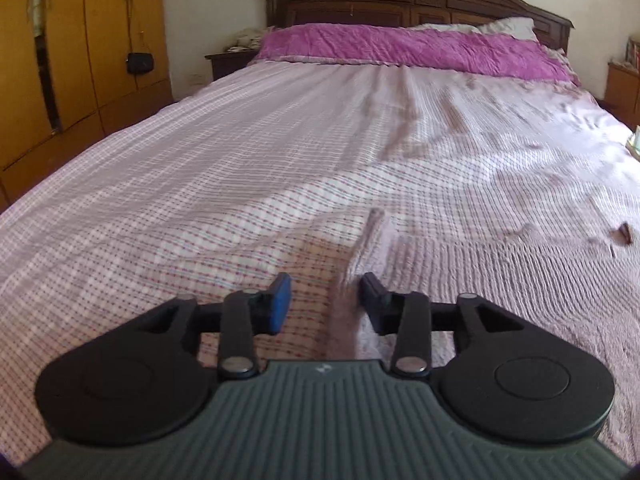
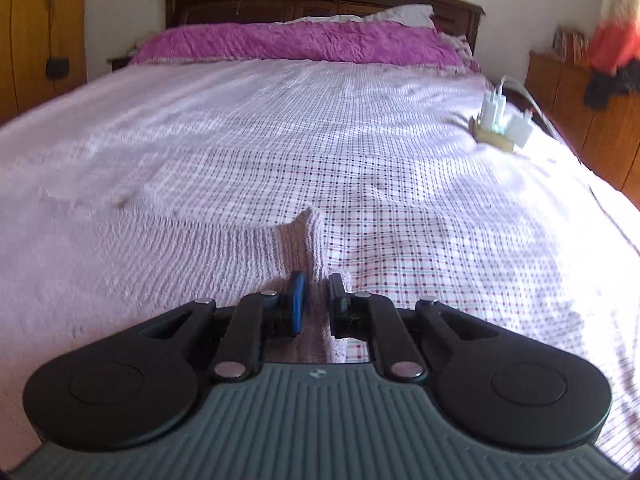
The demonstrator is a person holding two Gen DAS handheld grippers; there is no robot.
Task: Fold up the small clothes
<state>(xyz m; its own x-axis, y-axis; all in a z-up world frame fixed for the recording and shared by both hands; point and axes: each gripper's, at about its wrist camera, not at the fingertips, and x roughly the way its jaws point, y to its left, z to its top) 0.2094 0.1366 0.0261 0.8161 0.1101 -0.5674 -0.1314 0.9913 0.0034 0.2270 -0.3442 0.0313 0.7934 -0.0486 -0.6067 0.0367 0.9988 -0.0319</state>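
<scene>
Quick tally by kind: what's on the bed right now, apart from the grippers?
Striped cloth: 1, pinched by the right gripper; the left gripper is open around a fold of it
Purple quilt: 1
White pillow: 1
Power strip with chargers: 1
Small brown item: 1, too blurred to name
Total: 5

cloth (image 2: 256, 244) edge blurred; red-black item (image 2: 612, 60) smeared, cut off at frame edge.

The right gripper (image 2: 316, 302) pinches a raised fold of pale striped cloth (image 2: 240, 248) at lower centre of the frame, above the checked bed (image 2: 400, 184). White chargers (image 2: 500, 120) lie at upper right.
</scene>
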